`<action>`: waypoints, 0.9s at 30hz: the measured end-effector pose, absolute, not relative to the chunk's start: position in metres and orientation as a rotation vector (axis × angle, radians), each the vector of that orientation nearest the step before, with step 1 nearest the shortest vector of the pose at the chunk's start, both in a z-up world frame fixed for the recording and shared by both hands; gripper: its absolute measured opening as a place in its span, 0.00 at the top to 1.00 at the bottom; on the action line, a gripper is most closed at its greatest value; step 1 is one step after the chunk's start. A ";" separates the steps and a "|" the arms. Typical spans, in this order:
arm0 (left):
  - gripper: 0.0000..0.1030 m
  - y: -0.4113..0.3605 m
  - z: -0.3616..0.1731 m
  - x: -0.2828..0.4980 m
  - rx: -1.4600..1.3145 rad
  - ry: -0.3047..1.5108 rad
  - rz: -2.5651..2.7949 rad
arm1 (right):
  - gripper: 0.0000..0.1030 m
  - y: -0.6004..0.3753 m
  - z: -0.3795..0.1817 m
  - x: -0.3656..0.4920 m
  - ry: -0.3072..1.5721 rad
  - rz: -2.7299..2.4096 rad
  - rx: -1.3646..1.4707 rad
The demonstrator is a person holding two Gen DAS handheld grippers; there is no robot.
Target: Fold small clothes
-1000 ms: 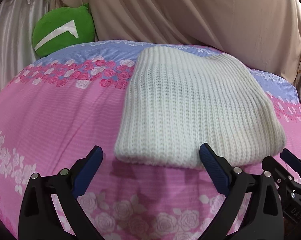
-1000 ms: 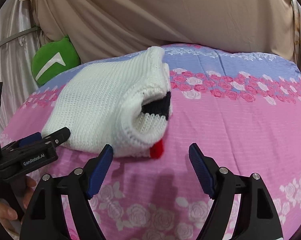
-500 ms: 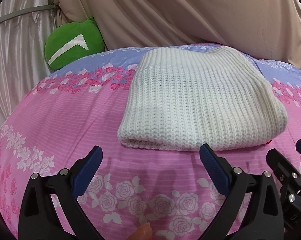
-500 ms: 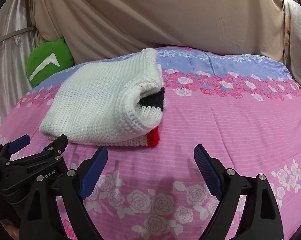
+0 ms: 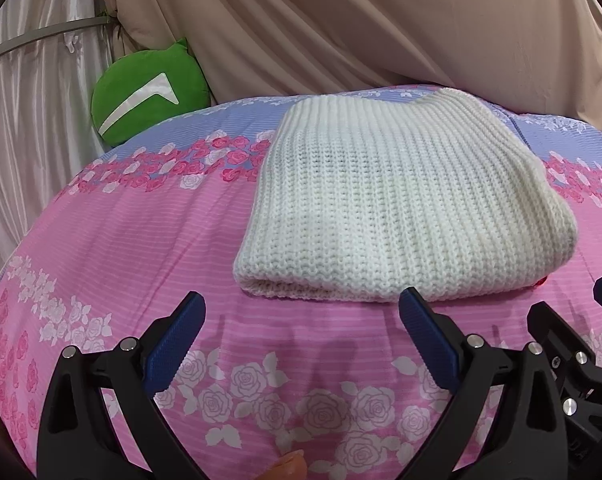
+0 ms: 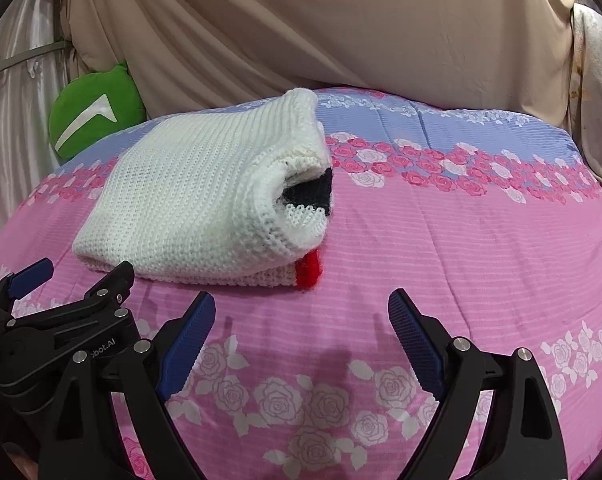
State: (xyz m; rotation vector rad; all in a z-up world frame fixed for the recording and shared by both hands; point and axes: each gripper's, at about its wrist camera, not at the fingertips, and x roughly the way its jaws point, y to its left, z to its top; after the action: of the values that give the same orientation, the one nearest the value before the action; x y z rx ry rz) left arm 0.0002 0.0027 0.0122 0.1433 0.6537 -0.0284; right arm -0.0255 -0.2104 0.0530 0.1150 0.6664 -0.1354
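The white knitted sweater (image 5: 405, 208) lies folded into a compact bundle on the pink rose-print bedspread (image 5: 141, 240), toward the far edge of the bed and nearer its left side than its right, as the right wrist view shows. The left gripper (image 5: 301, 320) hovers over the near part of the bedspread with its jaws spread wide and nothing between them; the bundle's near folded edge lies just beyond its fingertips, straight ahead. The right gripper (image 6: 301, 316) is likewise released and empty, its jaws having just been opening, with no cloth between them; from it the bundle lies ahead and to the left. The bundle's long axis runs from the near edge of the bed toward the far edge. The left gripper is judged the nearer tool to the bundle. The bundle's right-hand open end shows rolled layers with a dark band (image 6: 313, 192) and a red tip (image 6: 309, 274) of knit protruding at the lower corner. Sleeves, collar and inner layers are hidden inside the fold, so the neatness underneath cannot be judged. A green cushion (image 5: 149, 96) rests at the far left corner against the beige drape (image 5: 381, 20). A fingertip (image 5: 291, 468) is cut off at the lower frame edge.
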 end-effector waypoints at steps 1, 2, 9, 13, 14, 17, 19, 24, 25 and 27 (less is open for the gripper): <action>0.08 0.002 0.012 0.000 0.144 0.654 -0.028 | 0.16 -0.210 0.053 -0.026 0.666 -0.136 0.116; 0.08 0.002 0.012 0.000 0.143 0.654 -0.028 | 0.16 -0.210 0.053 -0.026 0.666 -0.135 0.116; 0.08 0.002 0.012 0.000 0.144 0.653 -0.027 | 0.16 -0.212 0.053 -0.025 0.666 -0.137 0.113; 0.08 0.002 0.012 0.000 0.145 0.653 -0.025 | 0.16 -0.210 0.053 -0.025 0.666 -0.142 0.112; 0.08 0.003 0.012 0.001 0.145 0.654 -0.028 | 0.16 -0.211 0.053 -0.025 0.666 -0.140 0.111; 0.08 0.002 0.012 0.000 0.146 0.655 -0.025 | 0.16 -0.211 0.053 -0.025 0.665 -0.148 0.108; 0.08 0.002 0.012 0.000 0.149 0.654 -0.022 | 0.16 -0.210 0.053 -0.026 0.666 -0.152 0.109; 0.08 0.000 0.012 0.000 0.151 0.653 -0.019 | 0.16 -0.210 0.054 -0.026 0.665 -0.157 0.109; 0.08 0.000 0.012 -0.001 0.151 0.652 -0.017 | 0.16 -0.210 0.054 -0.026 0.665 -0.159 0.109; 0.08 0.001 0.013 -0.003 0.151 0.644 -0.011 | 0.16 -0.209 0.054 -0.026 0.664 -0.159 0.109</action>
State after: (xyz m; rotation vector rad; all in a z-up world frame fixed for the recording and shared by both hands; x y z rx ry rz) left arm -0.0027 0.0010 0.0131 0.1510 0.6440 -0.0107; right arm -0.0264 -0.2092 0.0537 0.1093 0.6640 -0.1593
